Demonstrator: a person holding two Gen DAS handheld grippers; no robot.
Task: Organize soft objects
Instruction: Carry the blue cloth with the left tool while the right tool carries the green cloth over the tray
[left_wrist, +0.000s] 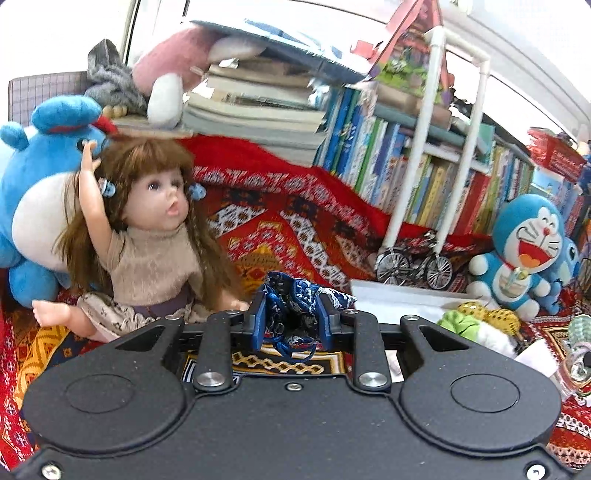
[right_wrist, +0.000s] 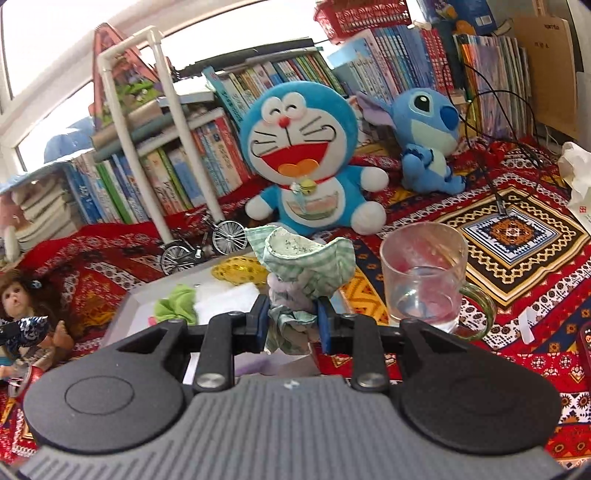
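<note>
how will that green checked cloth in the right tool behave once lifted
Likely floppy: the green checked cloth bunches and droops between the right tool fingers. Probably light, and unlikely to slip, since it looks crumpled and firmly pinched.

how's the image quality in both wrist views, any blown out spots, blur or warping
Left wrist view: the window at top is blown out white, the white pipe frame bows from fisheye warp, and the doll and the blue pouch in the left gripper look sharp. Right wrist view: window top left overexposed, book rows curve, and the glass mug and the checked cloth in the right gripper are clear.
</note>
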